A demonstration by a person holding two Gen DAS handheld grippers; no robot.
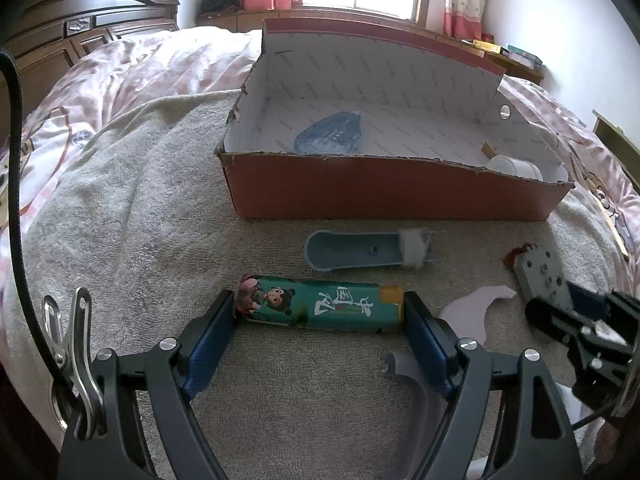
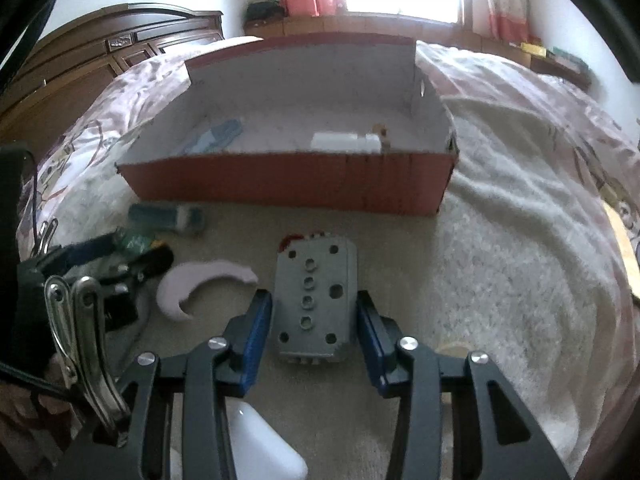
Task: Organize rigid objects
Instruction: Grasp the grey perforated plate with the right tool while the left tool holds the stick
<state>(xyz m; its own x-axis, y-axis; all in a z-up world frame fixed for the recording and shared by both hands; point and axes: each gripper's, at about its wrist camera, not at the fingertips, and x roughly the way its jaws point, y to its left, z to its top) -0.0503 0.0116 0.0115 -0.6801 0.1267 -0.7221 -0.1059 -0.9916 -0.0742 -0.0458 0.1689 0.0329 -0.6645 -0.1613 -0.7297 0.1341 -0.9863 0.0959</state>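
box (image 2: 280, 184) contents blurred, white obj (image 2: 260, 444) cut off

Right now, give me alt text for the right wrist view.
The right claw straddles a grey metal block with holes lying on a beige towel, its blue pads close beside the block's sides with a thin gap showing. Behind stands an open red cardboard box; a pale curved piece lies left.
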